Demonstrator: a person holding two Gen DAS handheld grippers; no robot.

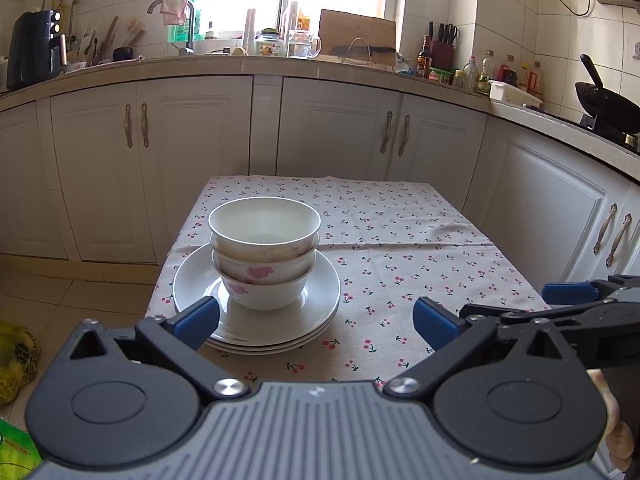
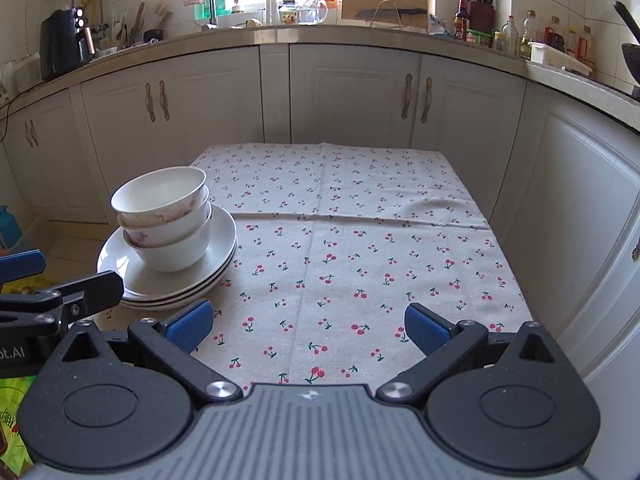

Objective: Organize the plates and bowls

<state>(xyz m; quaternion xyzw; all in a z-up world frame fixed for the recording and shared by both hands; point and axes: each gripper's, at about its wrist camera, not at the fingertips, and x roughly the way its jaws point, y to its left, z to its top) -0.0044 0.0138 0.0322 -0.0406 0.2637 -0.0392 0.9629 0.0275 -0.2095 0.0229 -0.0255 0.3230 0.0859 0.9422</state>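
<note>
Three white bowls [image 1: 264,256] [image 2: 164,220], two with pink flowers, are nested upright on a stack of three white plates [image 1: 316,312] [image 2: 224,240] at the table's near left. My left gripper [image 1: 316,320] is open just in front of the plates, its left fingertip overlapping the plate rim in view. My right gripper [image 2: 306,328] is open over bare cloth to the right of the stack, holding nothing. The right gripper's fingers [image 1: 568,292] show at the right edge of the left wrist view.
A small table with a cherry-print cloth [image 2: 360,220] stands before white kitchen cabinets [image 1: 328,128]. The counter behind carries a sink tap, jars, bottles and a black wok [image 1: 604,100]. Green and yellow bags [image 1: 16,360] lie on the floor at left.
</note>
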